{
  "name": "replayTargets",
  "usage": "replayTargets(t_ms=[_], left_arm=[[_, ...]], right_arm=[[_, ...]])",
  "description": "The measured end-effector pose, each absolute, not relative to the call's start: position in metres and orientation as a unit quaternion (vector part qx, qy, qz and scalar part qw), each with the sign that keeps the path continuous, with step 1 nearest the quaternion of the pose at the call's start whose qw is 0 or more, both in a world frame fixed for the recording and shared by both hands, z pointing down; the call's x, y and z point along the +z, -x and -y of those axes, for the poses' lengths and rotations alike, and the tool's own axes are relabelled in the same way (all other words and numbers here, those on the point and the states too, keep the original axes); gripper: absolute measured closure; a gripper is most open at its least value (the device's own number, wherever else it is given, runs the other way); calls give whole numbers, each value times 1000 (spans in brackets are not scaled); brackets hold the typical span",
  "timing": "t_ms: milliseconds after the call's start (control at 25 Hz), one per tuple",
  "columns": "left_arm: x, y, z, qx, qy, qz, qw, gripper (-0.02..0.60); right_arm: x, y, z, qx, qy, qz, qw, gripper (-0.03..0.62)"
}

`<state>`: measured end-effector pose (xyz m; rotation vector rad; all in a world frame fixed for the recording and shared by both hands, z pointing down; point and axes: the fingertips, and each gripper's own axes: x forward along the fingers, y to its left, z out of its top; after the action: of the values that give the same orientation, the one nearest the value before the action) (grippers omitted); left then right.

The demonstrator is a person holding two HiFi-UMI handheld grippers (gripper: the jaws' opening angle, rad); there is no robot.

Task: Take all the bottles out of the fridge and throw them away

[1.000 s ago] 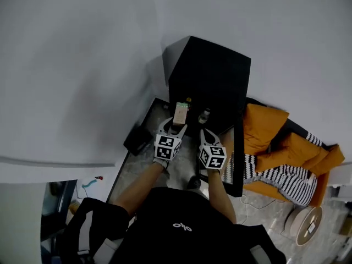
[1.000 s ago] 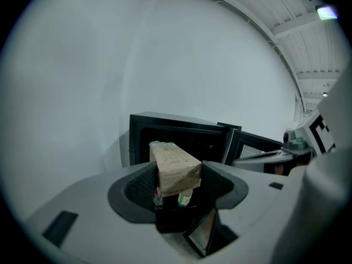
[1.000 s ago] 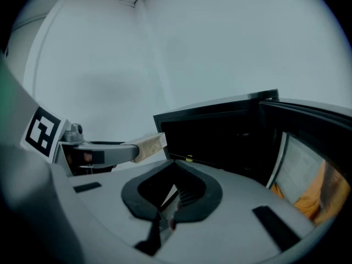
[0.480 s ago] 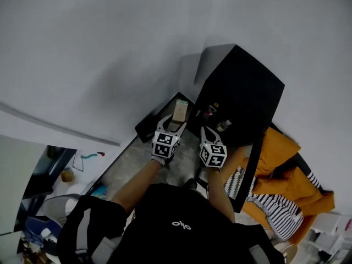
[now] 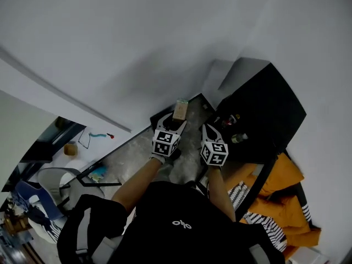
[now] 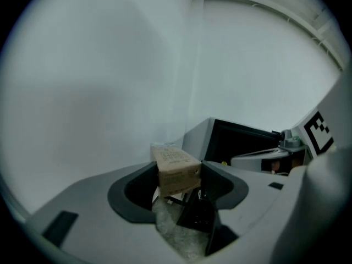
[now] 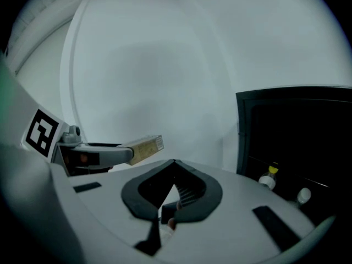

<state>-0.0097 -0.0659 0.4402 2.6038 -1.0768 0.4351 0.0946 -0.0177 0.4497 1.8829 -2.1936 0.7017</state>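
My left tool [image 5: 175, 124] clamps a brown carton [image 5: 181, 109]; my right tool [image 5: 210, 130] is closed, empty, near the open fridge [image 5: 267, 106].

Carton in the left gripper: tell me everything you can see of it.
The carton is a small tan box, cardboard by its look, with fine dark print too small to read. The left gripper clamps it, a jaw on each side, slightly tilted, its far end sticking out beyond the jaws. It is held in the air before a white wall; nothing else touches it.
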Motion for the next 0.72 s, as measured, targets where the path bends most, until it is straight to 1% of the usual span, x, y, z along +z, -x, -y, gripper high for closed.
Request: replayTargets(t_ms=[400,720], left_arm=[[450,63,80,147,-874,434,160,327],[476,74,91,160,-864,445,176,327]], right_arm=[[458,-53,49,236,-581,773,96,592],[469,-45,70,240,-566,782,104,592]])
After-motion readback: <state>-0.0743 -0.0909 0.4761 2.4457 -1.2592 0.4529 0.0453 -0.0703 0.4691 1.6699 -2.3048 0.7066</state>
